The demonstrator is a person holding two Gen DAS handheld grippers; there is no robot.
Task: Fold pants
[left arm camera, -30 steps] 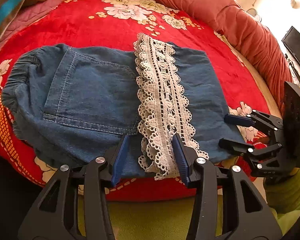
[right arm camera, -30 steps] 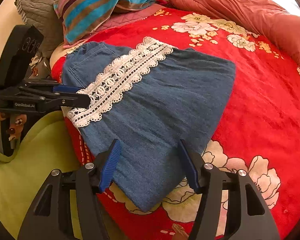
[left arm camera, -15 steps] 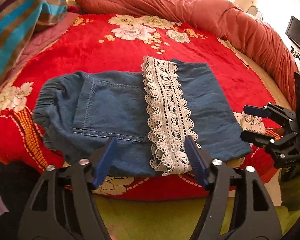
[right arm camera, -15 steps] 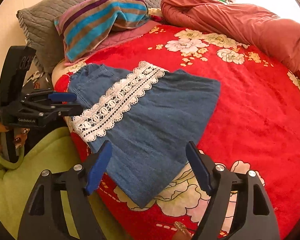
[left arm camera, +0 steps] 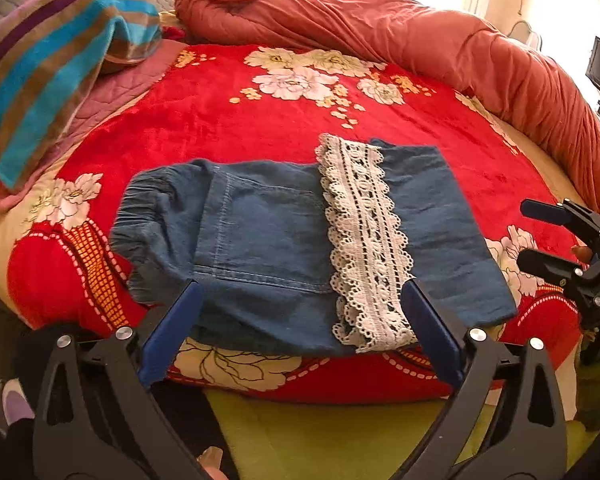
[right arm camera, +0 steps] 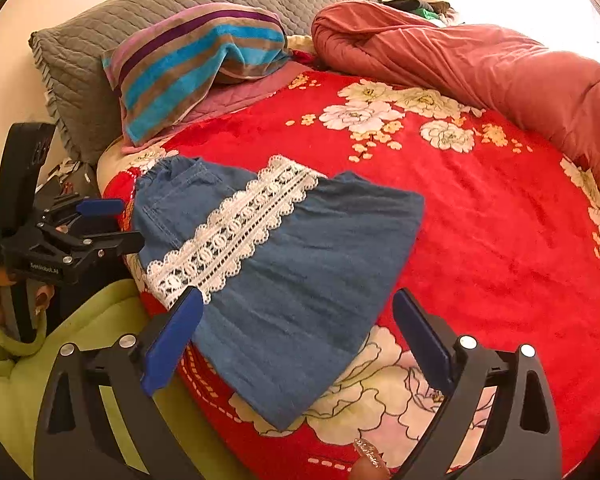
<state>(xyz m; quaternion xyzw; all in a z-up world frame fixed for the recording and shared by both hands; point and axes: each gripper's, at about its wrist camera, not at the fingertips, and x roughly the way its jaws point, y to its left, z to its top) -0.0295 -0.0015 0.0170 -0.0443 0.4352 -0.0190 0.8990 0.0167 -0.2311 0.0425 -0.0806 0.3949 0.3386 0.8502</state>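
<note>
The pants (left arm camera: 284,240) lie folded on the bed (left arm camera: 228,120) — I judge the task nearly finished; my left claw (left arm camera: 300,328) and right claw (right arm camera: 296,336) stand wide, holding nothing.

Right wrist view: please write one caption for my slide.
Folded denim pants with lace band on red floral blanket.

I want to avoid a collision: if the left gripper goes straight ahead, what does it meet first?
Probably the folded denim pants, at their near edge beside the lace trim; the left gripper is open, though depth is uncertain.
</note>
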